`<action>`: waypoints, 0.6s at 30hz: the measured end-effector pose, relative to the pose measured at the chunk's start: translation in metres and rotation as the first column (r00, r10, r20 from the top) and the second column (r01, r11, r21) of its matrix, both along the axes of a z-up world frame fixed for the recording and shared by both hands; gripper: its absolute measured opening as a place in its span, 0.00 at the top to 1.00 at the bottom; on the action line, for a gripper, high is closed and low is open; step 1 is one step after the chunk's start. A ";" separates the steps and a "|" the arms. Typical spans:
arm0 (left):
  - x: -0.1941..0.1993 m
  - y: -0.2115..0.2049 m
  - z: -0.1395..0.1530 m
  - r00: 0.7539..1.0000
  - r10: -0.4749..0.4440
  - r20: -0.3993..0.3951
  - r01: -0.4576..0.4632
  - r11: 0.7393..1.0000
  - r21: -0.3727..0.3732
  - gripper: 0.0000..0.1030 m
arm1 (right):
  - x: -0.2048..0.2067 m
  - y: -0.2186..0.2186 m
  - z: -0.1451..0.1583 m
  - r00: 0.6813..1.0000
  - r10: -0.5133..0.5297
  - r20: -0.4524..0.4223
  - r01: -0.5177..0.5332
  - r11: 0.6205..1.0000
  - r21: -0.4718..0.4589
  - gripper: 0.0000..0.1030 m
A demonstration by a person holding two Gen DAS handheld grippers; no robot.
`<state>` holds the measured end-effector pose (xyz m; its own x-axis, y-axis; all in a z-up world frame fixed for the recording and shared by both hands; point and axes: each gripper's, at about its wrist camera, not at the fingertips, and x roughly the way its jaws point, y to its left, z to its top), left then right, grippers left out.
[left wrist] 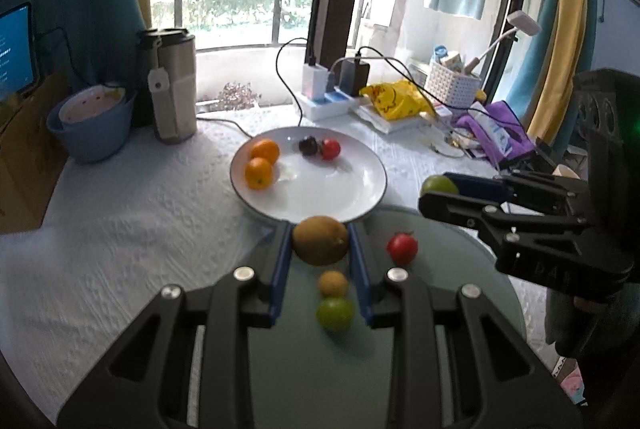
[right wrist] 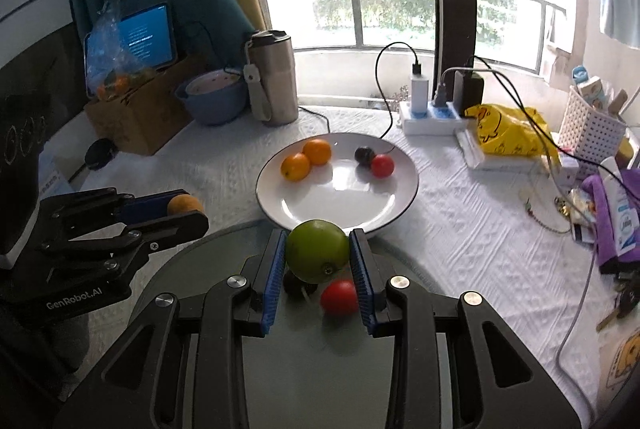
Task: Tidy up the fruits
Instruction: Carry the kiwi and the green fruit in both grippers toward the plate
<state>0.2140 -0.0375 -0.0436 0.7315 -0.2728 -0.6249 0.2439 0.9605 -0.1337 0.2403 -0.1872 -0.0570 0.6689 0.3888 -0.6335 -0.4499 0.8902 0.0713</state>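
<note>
My left gripper (left wrist: 320, 241) is shut on a brown kiwi (left wrist: 320, 239), held above the grey round tray (left wrist: 452, 241). On the tray lie a small brown fruit (left wrist: 333, 283), a green fruit (left wrist: 335, 313) and a red tomato (left wrist: 402, 248). My right gripper (right wrist: 318, 249) is shut on a green fruit (right wrist: 317, 251) above the tray (right wrist: 208, 261), where a red tomato (right wrist: 339, 296) and a dark fruit (right wrist: 294, 283) lie. The white plate (left wrist: 352, 189) holds two oranges (left wrist: 262, 163), a dark fruit (left wrist: 309, 146) and a red tomato (left wrist: 331, 148).
A steel flask (left wrist: 172, 85) and a blue bowl (left wrist: 92, 133) stand at the back left. A power strip with cables (left wrist: 328, 97), a yellow bag (left wrist: 394, 99), a white basket (left wrist: 452, 83) and purple clutter (left wrist: 496, 133) fill the back right. A cardboard box (right wrist: 136, 117) sits left.
</note>
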 end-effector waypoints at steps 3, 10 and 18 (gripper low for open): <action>0.008 0.000 0.004 1.000 0.003 0.010 -0.003 1.000 0.001 0.71 | 0.007 -0.002 0.003 1.000 -0.003 0.007 0.003 1.000 -0.001 0.67; 0.027 -0.001 0.004 1.000 0.006 0.014 -0.006 1.000 0.013 0.71 | 0.027 -0.009 0.007 1.000 -0.013 0.014 0.013 1.000 -0.001 0.67; 0.051 -0.003 -0.004 1.000 0.005 0.003 -0.006 1.000 0.020 0.71 | 0.050 -0.016 0.004 1.000 -0.028 0.008 0.028 1.000 -0.006 0.67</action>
